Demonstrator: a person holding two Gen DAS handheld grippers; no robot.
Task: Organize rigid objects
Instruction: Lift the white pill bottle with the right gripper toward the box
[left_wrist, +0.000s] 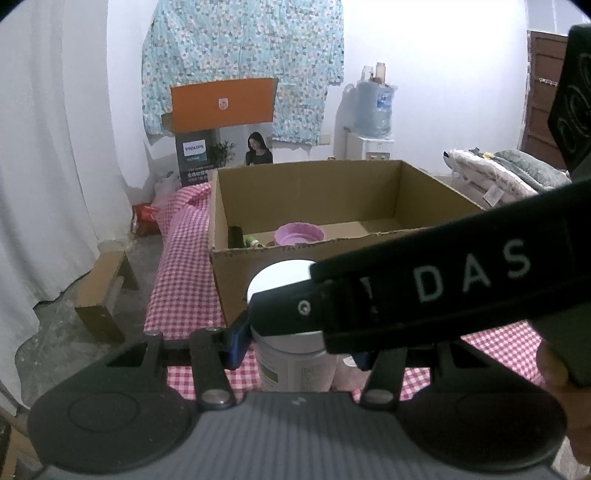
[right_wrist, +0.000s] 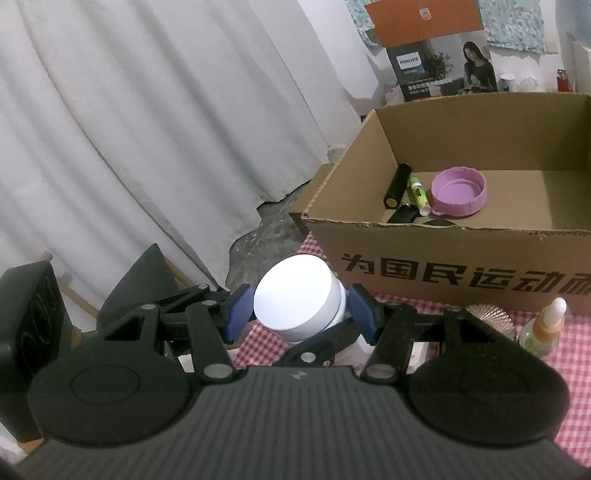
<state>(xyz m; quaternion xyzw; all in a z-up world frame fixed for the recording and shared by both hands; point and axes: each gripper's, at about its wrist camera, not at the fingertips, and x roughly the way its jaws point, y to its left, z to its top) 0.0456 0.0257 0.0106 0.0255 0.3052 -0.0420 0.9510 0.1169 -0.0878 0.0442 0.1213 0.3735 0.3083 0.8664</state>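
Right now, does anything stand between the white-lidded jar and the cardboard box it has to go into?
Only the cardboard box's own near wall, which the white-lidded jar must be lifted over. Inside, a black flashlight, green tube and pink cap fill the near left corner; the floor further right looks bare.

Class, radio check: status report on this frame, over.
Left gripper clamps white-lidded jar body; right gripper clamps its lid. Cardboard box ahead, nothing between.
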